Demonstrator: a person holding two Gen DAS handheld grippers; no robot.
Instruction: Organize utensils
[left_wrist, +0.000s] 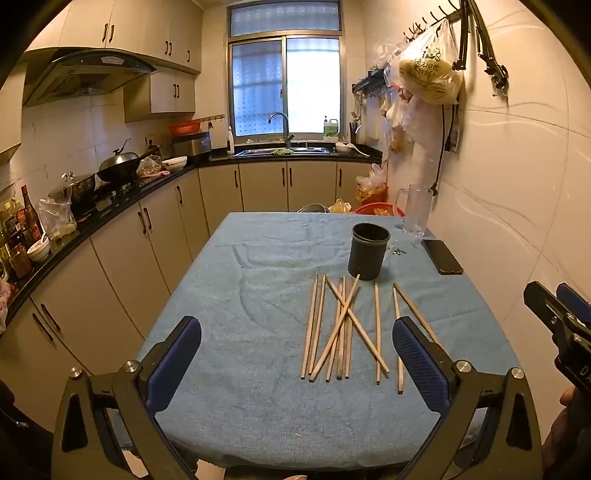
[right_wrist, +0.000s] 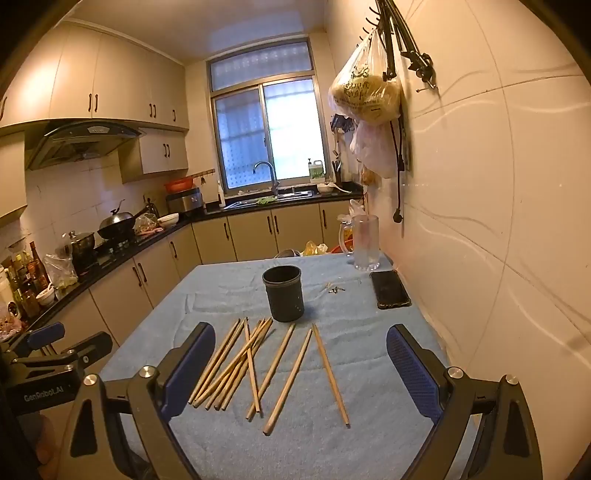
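Several wooden chopsticks (left_wrist: 343, 328) lie loose and partly crossed on the blue tablecloth (left_wrist: 240, 295), in front of an upright, empty dark cylindrical holder (left_wrist: 368, 256). My left gripper (left_wrist: 297, 354) is open and empty, hovering over the near part of the table with the chopsticks between and beyond its fingers. In the right wrist view the chopsticks (right_wrist: 258, 365) and the holder (right_wrist: 283, 293) show again. My right gripper (right_wrist: 301, 363) is open and empty above the chopsticks' near ends. The right gripper also shows at the left wrist view's right edge (left_wrist: 561, 317).
A black phone (right_wrist: 389, 290) lies at the table's right side by the wall, with small keys (right_wrist: 335, 289) and a glass mug (right_wrist: 365, 242) behind it. Kitchen counters with pots run along the left. Plastic bags (right_wrist: 365, 92) hang on the right wall.
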